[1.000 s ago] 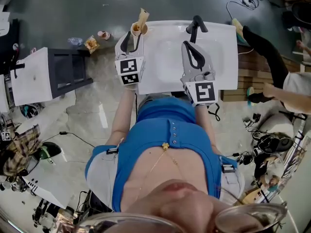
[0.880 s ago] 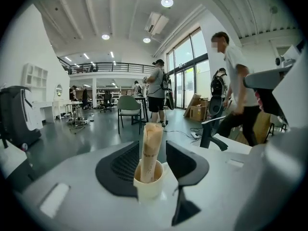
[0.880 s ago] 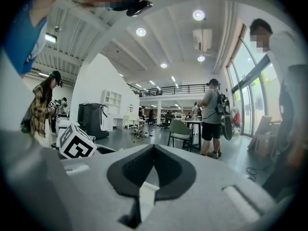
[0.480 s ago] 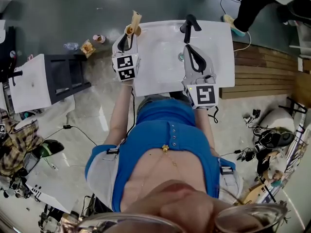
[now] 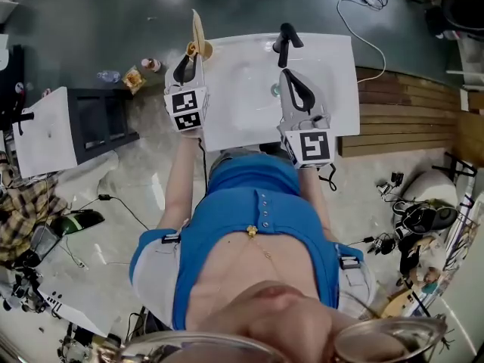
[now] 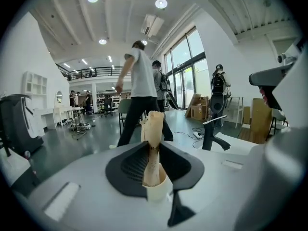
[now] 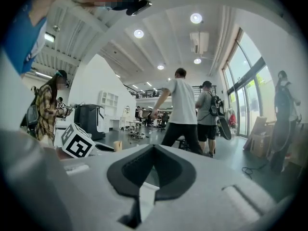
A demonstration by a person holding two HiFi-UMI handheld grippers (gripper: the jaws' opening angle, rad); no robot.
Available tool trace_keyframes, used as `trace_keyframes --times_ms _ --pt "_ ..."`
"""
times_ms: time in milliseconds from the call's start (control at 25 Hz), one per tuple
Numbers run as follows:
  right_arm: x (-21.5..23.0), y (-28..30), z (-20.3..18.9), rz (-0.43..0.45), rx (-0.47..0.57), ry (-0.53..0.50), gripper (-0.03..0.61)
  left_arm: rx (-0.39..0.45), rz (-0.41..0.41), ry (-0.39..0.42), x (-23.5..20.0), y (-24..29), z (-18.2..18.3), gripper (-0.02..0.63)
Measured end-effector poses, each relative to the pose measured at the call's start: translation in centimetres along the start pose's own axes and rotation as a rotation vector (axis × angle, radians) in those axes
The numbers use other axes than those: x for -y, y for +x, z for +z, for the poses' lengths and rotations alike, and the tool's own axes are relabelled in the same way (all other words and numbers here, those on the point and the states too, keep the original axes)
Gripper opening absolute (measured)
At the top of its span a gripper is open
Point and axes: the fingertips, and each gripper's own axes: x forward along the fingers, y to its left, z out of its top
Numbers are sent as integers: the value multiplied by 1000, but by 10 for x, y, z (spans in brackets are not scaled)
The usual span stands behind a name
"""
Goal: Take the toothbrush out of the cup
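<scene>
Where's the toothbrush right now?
In the head view the toothbrush stands in the cup at the sink's far-left corner, between the jaws of the left gripper, which have just been closing on it.

No legible lettering, number or brand was found on any surface, square black-and-white coded markers were noted on the cube (image 5: 187,110) of the left gripper (image 5: 193,54) and the cube (image 5: 308,145) of the right gripper (image 5: 290,74), patterns only, not characters.
</scene>
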Motion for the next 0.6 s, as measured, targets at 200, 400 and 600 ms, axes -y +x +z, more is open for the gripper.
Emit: trace_keyframes --times_ms 200,400,600 --pt "2 -1 5 7 17 0 2 21 4 -3 0 -10 12 77" --pt "-1 -2 6 22 25 4 1 14 20 -9 -5 -16 12 77" --pt "-3 1 5 35 26 12 2 16 31 -20 -10 -19 12 75"
